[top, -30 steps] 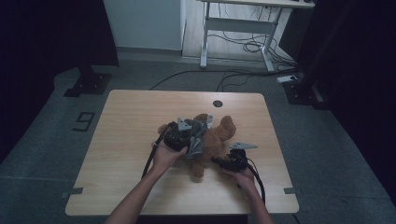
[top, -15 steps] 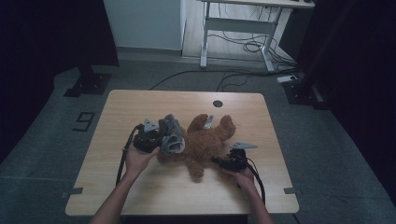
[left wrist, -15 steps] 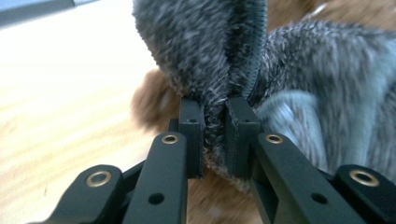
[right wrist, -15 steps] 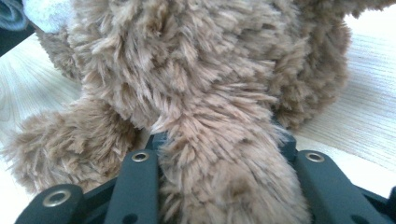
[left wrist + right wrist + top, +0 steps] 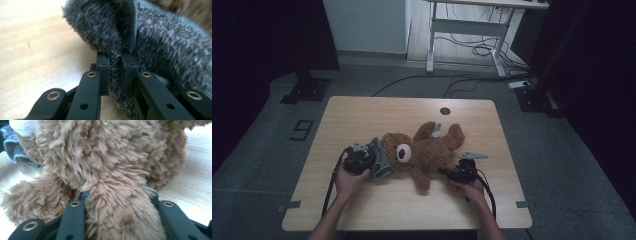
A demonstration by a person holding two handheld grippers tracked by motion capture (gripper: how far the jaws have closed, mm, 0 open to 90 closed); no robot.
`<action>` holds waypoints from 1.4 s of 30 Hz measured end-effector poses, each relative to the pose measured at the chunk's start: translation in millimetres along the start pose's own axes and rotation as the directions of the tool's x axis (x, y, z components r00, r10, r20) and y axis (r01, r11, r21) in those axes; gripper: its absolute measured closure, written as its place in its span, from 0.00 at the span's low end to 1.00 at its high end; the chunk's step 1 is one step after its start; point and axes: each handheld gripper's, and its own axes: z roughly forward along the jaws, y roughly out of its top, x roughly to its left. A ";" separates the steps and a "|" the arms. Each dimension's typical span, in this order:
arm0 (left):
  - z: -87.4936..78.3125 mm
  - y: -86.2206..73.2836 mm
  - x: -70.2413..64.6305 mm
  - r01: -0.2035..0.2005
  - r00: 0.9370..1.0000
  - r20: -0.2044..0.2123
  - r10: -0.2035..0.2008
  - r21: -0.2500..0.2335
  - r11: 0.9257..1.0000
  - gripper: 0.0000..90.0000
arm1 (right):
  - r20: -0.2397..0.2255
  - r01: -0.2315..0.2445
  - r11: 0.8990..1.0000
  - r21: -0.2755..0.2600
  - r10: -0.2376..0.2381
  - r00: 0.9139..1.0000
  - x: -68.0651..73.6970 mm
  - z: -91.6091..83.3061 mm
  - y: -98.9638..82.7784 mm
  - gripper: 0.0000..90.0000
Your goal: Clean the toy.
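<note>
A brown teddy bear (image 5: 427, 152) lies on its back on the wooden table (image 5: 362, 115), head to the left. A grey fuzzy garment (image 5: 379, 159) sits against its head. My left gripper (image 5: 371, 162) is shut on that garment; in the left gripper view the pads (image 5: 103, 72) pinch a fold of the grey pile (image 5: 150, 42) just above the tabletop. My right gripper (image 5: 443, 171) is shut on one of the bear's limbs at its lower right. In the right gripper view brown fur (image 5: 112, 157) bulges between the jaws of that gripper (image 5: 117, 195), and the grey garment (image 5: 20, 150) shows at the far left.
A round cable hole (image 5: 445, 110) sits near the table's far edge. Beyond the table stand a white desk frame (image 5: 467, 35) and loose cables on the floor. A black stand base (image 5: 307, 90) is on the floor at the far left.
My left gripper has carried the grey garment leftward and down, from over the bear's body to beside its head. The right gripper and the limb it holds have stayed put.
</note>
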 end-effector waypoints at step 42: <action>10.4 101.3 -80.0 -0.149 0.983 0.098 0.154 -0.065 0.987 0.87 | 0.016 0.011 1.000 0.019 -0.011 1.000 0.3 -2.7 0.2 0.56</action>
